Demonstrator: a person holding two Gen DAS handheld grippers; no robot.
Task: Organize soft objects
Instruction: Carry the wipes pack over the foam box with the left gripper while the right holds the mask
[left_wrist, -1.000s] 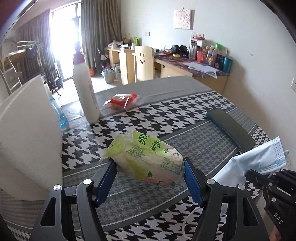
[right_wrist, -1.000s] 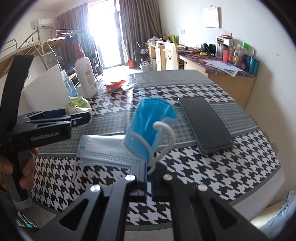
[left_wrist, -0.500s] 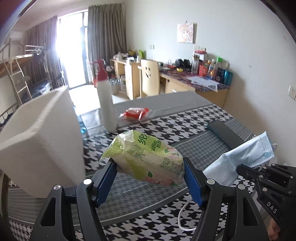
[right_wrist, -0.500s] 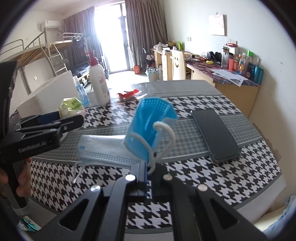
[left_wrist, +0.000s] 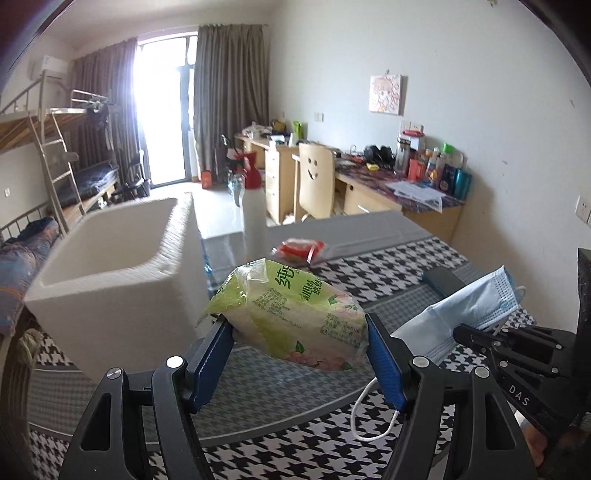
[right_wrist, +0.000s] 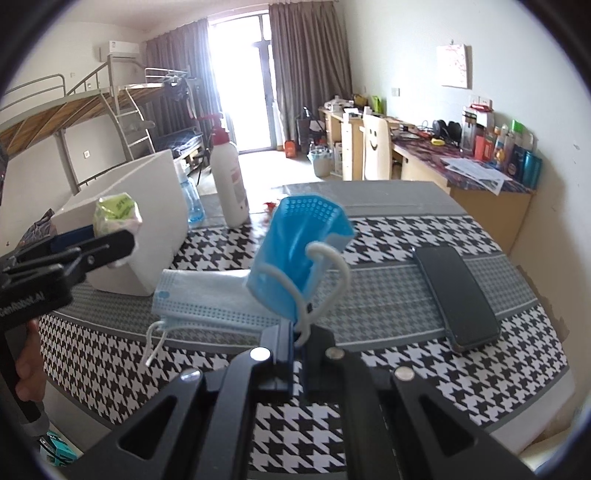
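— Where was the green plastic tissue pack (left_wrist: 295, 314)?
— Clamped in the left hand-held gripper (left_wrist: 299, 354), held above the counter (left_wrist: 280, 384), right of the white foam box (left_wrist: 110, 273).
— And the right hand-held gripper (right_wrist: 299, 336)?
— Pinched shut on a folded blue face mask (right_wrist: 299, 247).

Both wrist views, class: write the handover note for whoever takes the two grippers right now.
Left gripper: shut on the green plastic tissue pack, held in the air beside the white foam box.
Right gripper: shut on the blue pleated face mask, lifted off the houndstooth table.
Done: both soft items picked up.
Left: nothing is visibly in the box yet; probably drop the pack in, then the mask.
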